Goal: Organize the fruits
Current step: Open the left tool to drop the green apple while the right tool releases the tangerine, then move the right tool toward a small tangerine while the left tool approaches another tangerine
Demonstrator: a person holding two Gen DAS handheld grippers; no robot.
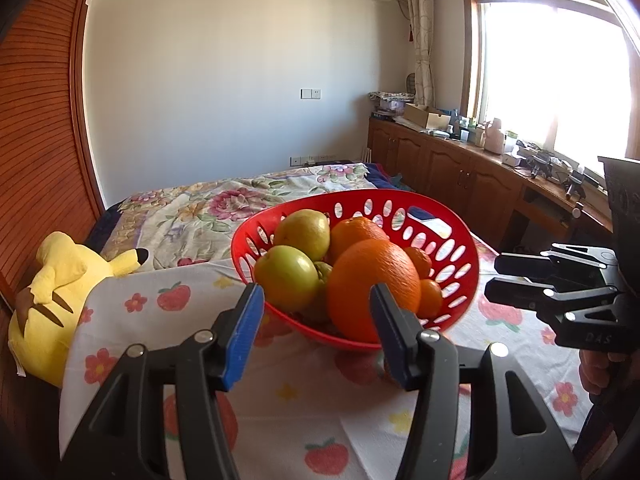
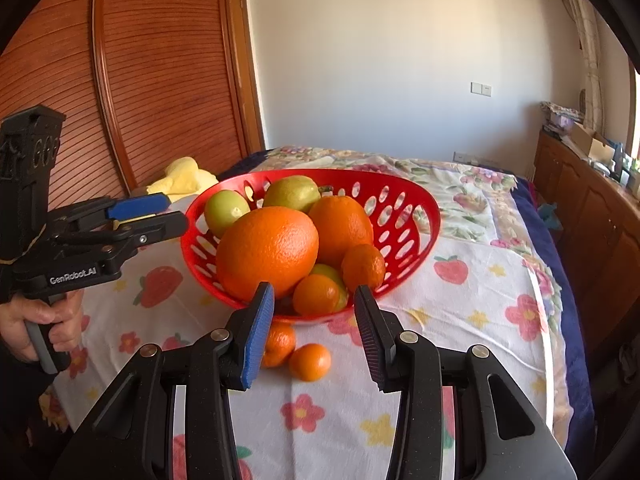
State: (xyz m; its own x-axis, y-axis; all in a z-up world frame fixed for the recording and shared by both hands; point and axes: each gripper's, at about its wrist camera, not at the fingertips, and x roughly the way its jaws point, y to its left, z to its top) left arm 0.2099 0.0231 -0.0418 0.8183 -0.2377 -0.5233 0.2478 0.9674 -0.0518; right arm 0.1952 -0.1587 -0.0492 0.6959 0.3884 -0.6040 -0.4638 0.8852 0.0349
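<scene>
The fruits sat heaped in a red perforated basket (image 2: pixel 404 216) on a strawberry-and-flower printed cloth (image 2: pixel 480 292) spread over the bed. A large orange (image 2: pixel 267 251) lay at the front of the pile, with a second orange (image 2: pixel 340 224) behind it, two green apples (image 2: pixel 225 207) toward the back and small mandarins (image 2: pixel 363 267) tucked along the near right side. Two more mandarins (image 2: pixel 310 362) lay loose on the cloth just in front of the basket, touching each other. The right gripper (image 2: pixel 314 334) hung above them, its jaws spread wide and holding nothing. The left gripper (image 1: pixel 316 334) faced the basket from the other side, jaws likewise apart and empty, the big orange showing between its blue pads (image 1: pixel 244 336). A yellow plush toy (image 1: pixel 52 292) lay at the cloth's left edge against the wooden headboard (image 1: pixel 36 128).
</scene>
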